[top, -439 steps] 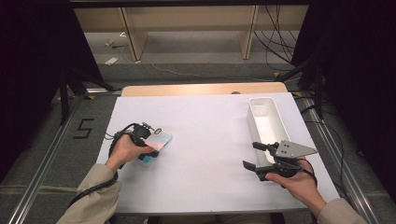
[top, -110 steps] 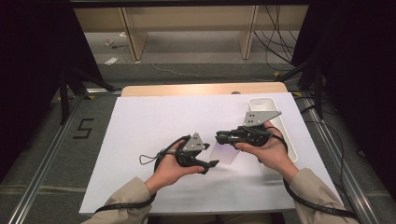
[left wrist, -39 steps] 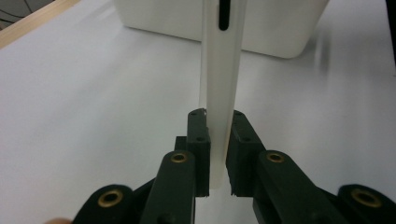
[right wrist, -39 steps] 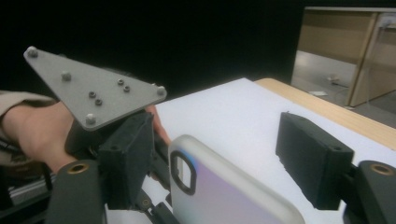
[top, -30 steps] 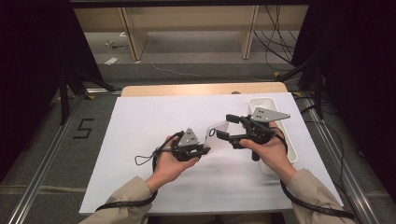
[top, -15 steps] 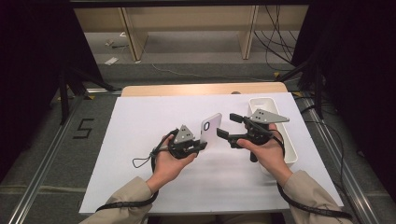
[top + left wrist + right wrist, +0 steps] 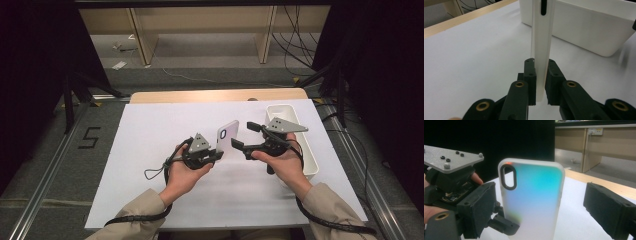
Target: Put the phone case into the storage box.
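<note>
Left hand-held gripper (image 7: 218, 154) clamps the phone case (image 7: 227, 136) (upright); right hand-held gripper (image 7: 241, 136) just released

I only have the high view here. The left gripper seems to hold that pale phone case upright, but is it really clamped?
Observer: Yes. In the left gripper view the left gripper has both black pads pressed on the bottom edge of the frosted white plastic phone case, which stands on edge between them.
Operator: And the right gripper, has it let go?
Observer: The right gripper has just been opening; its jaws stand wide on either side of the case, touching neither face.
Operator: Which face looks at the right gripper?
Observer: The back, with the black-rimmed oval camera cutout at its upper left and a blue-green sheen.
Operator: Where is the bin?
Observer: The white rectangular plastic bin sits just beyond the case.
</note>
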`<action>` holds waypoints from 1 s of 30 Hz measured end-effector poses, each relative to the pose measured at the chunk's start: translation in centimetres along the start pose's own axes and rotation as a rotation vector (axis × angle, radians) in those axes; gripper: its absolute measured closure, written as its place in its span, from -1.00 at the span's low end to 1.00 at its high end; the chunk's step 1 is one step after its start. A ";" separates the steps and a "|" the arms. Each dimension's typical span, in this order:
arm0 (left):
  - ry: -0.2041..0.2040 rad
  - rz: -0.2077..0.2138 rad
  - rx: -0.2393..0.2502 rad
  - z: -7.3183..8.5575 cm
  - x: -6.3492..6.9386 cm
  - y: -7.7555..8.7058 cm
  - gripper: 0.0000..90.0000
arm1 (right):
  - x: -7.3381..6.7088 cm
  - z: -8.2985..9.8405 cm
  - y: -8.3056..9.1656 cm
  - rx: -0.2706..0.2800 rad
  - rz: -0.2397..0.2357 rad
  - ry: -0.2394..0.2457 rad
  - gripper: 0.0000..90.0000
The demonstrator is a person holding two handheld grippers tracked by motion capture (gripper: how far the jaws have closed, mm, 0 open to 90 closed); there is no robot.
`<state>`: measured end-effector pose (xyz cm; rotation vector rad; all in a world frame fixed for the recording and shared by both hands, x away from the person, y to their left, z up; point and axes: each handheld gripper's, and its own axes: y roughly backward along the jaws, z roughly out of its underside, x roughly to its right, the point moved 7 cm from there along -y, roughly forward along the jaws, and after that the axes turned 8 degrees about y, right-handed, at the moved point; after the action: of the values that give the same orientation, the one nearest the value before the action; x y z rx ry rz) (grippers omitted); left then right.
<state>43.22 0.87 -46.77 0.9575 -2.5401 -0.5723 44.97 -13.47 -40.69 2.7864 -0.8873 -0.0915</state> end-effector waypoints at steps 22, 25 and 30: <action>-0.008 0.014 0.005 -0.7 1.4 -1.3 0.79 | 0.2 -0.3 -0.1 0.007 0.055 0.003 -0.81; -0.011 0.017 0.002 -0.7 1.7 -1.5 0.79 | 0.2 -0.3 -0.1 0.008 0.061 0.002 -0.81; -0.013 0.013 0.002 -0.7 2.0 -1.8 0.79 | 0.3 -0.3 -0.1 0.010 0.073 0.004 -0.84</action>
<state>43.16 -1.91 -46.71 0.9406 -2.5564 -0.5744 45.33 -13.51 -40.45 2.7589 -0.9901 -0.0705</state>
